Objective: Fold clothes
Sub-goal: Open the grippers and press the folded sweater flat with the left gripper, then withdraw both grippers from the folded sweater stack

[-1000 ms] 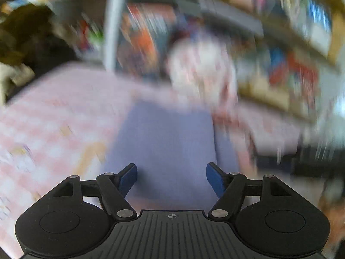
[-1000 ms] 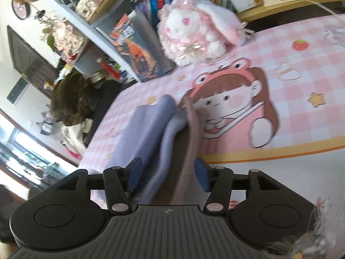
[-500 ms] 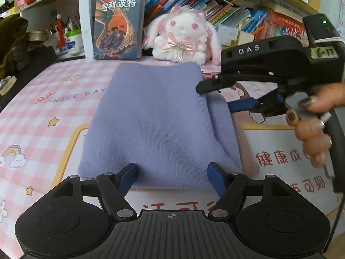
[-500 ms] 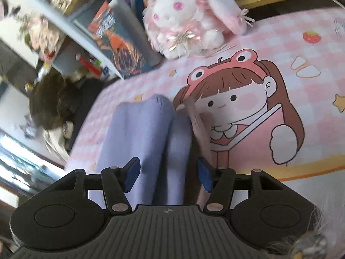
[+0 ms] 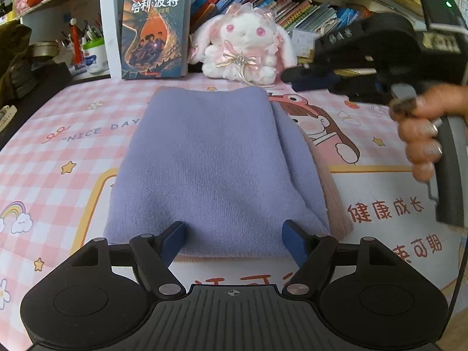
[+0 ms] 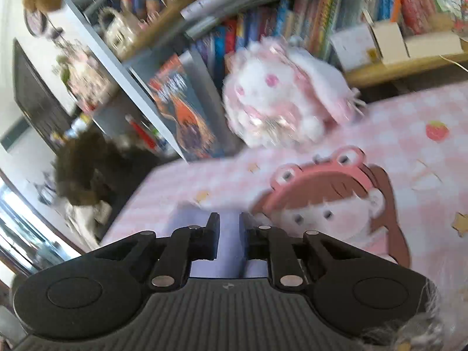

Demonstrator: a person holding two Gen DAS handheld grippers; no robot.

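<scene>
Comparing with 0.5 s ago, we see the right gripper [image 6: 228, 222] narrowed to a slit, lifted clear, gripping nothing. Left gripper [image 5: 234, 234] stays wide, empty, at the folded purple garment's [image 5: 213, 161] 6 o'clock edge on the pink mat [image 5: 58, 152].

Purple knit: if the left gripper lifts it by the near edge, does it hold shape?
Probably not. The purple knit looks soft and fuzzy, folded in layers, so it would likely droop and unfold. It seems light. A pinkish layer underneath may drag along.

folded purple garment [image 5: 216, 158], open left tongs [image 5: 234, 244]
</scene>
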